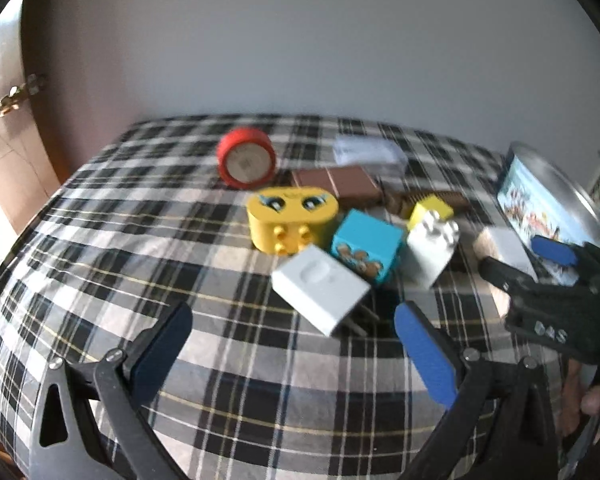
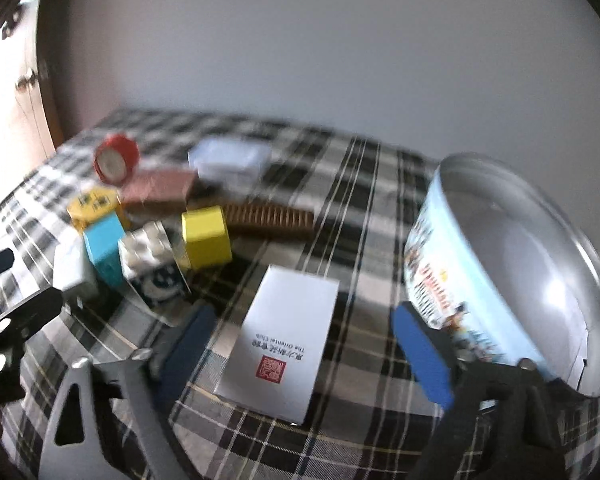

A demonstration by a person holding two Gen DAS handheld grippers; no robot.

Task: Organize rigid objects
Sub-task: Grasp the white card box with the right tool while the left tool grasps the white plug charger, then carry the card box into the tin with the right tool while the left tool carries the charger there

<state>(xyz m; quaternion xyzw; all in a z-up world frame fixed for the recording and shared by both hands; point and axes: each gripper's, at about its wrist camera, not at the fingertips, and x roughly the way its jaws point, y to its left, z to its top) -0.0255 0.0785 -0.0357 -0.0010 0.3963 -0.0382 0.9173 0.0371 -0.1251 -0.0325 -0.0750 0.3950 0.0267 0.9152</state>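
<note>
My left gripper [image 1: 296, 344] is open just above the checked tablecloth [image 1: 100, 240]. A white charger plug [image 1: 320, 288] lies just ahead of its blue pads [image 1: 424, 352], untouched. Behind the plug sit a yellow face block [image 1: 292, 216], a blue cube [image 1: 366, 246] and a white studded brick [image 1: 432, 248]. My right gripper [image 2: 304, 344] is open astride a flat white box [image 2: 284, 340] with a red stamp. A gap shows between the box and each pad. A round printed tin [image 2: 520, 280] lies tilted, touching the right pad [image 2: 420, 352].
Farther back are a red tape roll [image 1: 246, 160], a brown box [image 1: 336, 184], a brown comb [image 2: 268, 220], a small yellow cube [image 2: 206, 236] and a pale box [image 2: 228, 158]. A wall stands behind the table. A wooden door is at the left.
</note>
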